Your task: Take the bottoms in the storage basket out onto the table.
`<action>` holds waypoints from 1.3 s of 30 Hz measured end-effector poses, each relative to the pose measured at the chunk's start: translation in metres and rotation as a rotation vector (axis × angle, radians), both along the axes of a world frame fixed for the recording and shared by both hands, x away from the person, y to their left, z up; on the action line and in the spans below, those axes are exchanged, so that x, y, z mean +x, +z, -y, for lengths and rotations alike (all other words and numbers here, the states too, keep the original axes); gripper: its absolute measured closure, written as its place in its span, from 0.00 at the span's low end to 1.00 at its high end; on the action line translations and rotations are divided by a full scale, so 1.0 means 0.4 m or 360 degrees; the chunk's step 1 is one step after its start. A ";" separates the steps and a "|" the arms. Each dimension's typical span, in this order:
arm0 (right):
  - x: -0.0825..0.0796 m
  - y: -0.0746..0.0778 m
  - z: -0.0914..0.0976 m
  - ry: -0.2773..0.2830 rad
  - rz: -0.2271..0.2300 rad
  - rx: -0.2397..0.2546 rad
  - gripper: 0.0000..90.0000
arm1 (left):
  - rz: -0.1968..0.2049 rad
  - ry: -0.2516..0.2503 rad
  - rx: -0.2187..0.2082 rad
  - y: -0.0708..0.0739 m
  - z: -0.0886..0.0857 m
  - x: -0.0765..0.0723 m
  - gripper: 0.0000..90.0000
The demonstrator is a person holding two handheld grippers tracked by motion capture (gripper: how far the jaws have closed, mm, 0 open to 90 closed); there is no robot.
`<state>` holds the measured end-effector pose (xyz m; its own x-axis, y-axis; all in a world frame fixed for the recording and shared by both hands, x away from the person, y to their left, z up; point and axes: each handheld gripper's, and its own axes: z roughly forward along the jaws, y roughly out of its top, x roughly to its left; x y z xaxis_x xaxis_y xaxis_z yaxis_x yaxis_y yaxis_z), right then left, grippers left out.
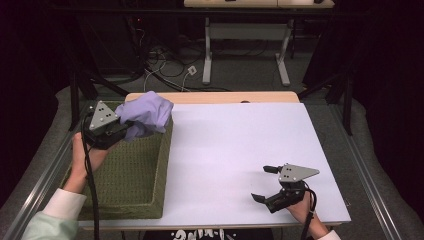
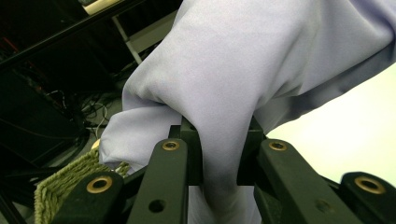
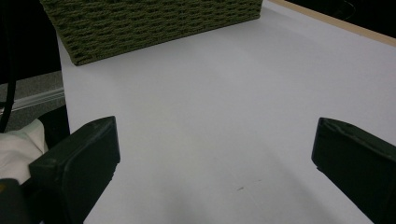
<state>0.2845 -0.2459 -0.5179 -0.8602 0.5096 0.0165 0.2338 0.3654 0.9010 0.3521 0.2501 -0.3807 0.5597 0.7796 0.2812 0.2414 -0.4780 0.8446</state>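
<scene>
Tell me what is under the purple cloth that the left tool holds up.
Under the purple cloth is the far corner of the green woven basket. The cloth and left tool cover that part of the basket floor.

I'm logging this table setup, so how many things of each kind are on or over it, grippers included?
Crumpled lilac cloth, clamped in the left gripper: 1
Olive-green woven basket: 1
Black two-jaw grippers, left and right gripper: 2
Total: 4
</scene>
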 end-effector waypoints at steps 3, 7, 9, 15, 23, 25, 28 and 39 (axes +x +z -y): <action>0.000 0.000 0.000 -0.0001 -0.0001 0.0000 0.01 | 0.0005 -0.0011 0.0004 0.004 0.005 0.000 0.88; 0.000 0.000 0.000 -0.0001 -0.0002 -0.0001 0.01 | 0.0009 -0.0024 -0.0004 0.007 0.012 0.000 0.88; 0.000 0.000 0.000 -0.0002 -0.0002 0.0002 0.01 | 0.0017 -0.0034 -0.0003 0.009 0.016 -0.001 0.88; 0.000 0.000 0.000 -0.0003 -0.0001 0.0000 0.01 | 0.0032 -0.0067 -0.0009 0.020 0.036 -0.002 0.88; 0.000 0.000 0.002 -0.0002 0.0002 0.0003 0.01 | 0.0046 -0.0113 -0.0004 0.029 0.064 -0.002 0.88; 0.000 0.000 0.002 -0.0001 0.0001 0.0003 0.01 | 0.0048 -0.0125 -0.0005 0.031 0.071 -0.002 0.88; 0.000 0.000 0.002 -0.0002 0.0003 0.0004 0.01 | 0.0047 -0.0143 -0.0006 0.034 0.081 0.001 0.88; 0.001 0.000 0.002 -0.0002 0.0000 0.0002 0.01 | 0.0032 -0.0222 -0.0005 0.036 0.122 0.006 0.88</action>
